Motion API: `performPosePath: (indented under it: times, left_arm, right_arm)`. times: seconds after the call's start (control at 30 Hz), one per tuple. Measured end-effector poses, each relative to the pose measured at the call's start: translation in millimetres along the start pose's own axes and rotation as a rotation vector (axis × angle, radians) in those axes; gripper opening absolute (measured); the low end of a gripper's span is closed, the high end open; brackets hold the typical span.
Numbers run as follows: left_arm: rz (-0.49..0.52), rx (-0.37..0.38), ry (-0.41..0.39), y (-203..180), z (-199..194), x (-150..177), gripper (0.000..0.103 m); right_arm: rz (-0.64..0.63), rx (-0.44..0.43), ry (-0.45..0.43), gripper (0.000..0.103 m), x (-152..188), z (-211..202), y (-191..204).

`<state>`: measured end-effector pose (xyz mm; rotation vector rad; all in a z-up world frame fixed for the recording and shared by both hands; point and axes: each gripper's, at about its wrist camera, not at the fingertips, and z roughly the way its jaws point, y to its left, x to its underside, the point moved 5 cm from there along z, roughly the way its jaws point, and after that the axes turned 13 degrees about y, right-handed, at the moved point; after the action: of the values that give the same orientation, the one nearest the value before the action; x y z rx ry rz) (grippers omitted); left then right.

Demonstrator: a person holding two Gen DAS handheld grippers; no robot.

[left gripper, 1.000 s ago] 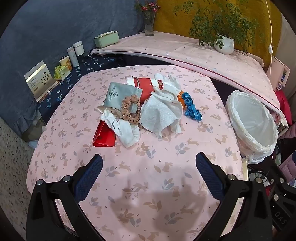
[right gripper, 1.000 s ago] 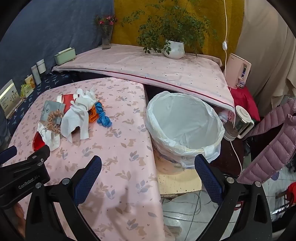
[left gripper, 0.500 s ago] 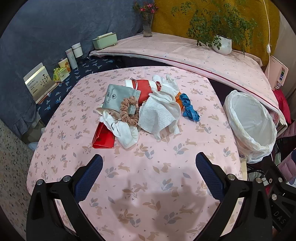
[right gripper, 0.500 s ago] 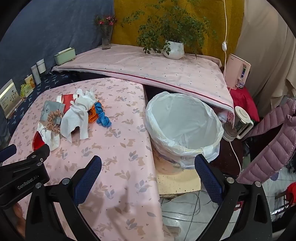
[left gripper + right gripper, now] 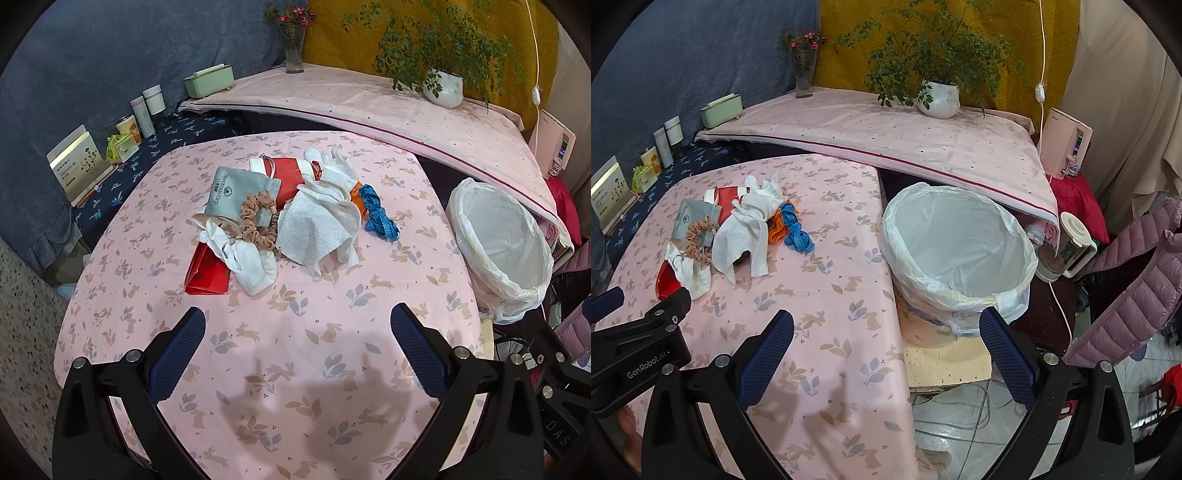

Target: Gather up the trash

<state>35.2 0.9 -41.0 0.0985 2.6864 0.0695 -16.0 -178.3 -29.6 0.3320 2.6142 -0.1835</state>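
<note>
- The table (image 5: pixel 295 369), under a pink cloth printed with leaves and rabbits, carries everything in one heap near its middle; that clustering probably serves the task, since each item sits within reach of both tools.
- The bin (image 5: pixel 960 243), lined with a white bag, stands off the table's right edge with its mouth open and nothing visible inside, so I judge collecting has not begun; its spot beside the edge makes for a short drop.
- The left gripper (image 5: pixel 297 343) hangs above bare cloth short of the heap, jaws spread wide and holding nothing, apparently lined up for a first pick.
- The right gripper (image 5: pixel 886 347) hovers over the table's right edge with its jaws equally wide and empty, one finger over the cloth, the other before the bin.
- The white tissue (image 5: pixel 317 229) is draped loosely across the heap, the likeliest piece of trash.
- A grey pouch (image 5: pixel 236 194) reads "Narcissus Gap", as far as I can make out.
- A red envelope (image 5: pixel 207 273) lies partly under a white cloth (image 5: pixel 251 266).
- The beige scrunchie (image 5: pixel 258 221) and blue ribbon (image 5: pixel 378 214) flank the tissue.
- The left tool's body reads "GenRobot.AI" in the right view.
</note>
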Motion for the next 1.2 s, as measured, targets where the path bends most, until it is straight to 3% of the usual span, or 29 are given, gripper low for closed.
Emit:
performPosePath:
  times: [1.2]
  left_arm:
    - [0.004,0.004,0.003,-0.4,-2.8,3.7,0.096]
  right_arm:
    - [0.000,0.003,0.002,0.096,0.6,0.9,-0.3]
